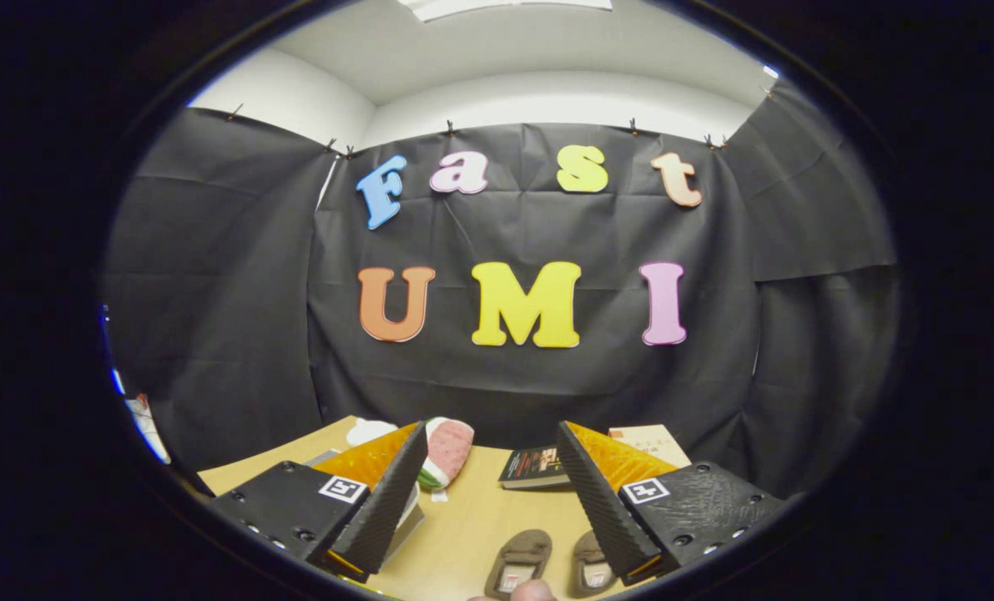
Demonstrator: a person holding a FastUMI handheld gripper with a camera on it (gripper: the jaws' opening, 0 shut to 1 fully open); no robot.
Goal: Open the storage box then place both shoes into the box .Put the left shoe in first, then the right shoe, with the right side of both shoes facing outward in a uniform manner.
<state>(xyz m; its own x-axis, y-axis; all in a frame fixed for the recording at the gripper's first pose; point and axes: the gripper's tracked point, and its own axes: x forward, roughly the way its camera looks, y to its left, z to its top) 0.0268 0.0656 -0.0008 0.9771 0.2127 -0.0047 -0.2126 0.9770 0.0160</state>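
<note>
My gripper (490, 476) is open and held high above a light wooden table (471, 517), with nothing between its fingers. Two brown shoes lie side by side on the table below and between the fingers: one shoe (520, 563) to the left, the other shoe (592, 568) right beside it and partly hidden by the right finger (597, 492). A grey box-like thing (409, 522) shows behind the left finger (388, 501), mostly hidden; I cannot tell whether it is the storage box.
A pink, white and green plush toy (448, 451) lies on the table beyond the left finger. A dark book (532, 467) and a pale book (651, 442) lie near the table's far edge. A fingertip (532, 591) shows just below the shoes.
</note>
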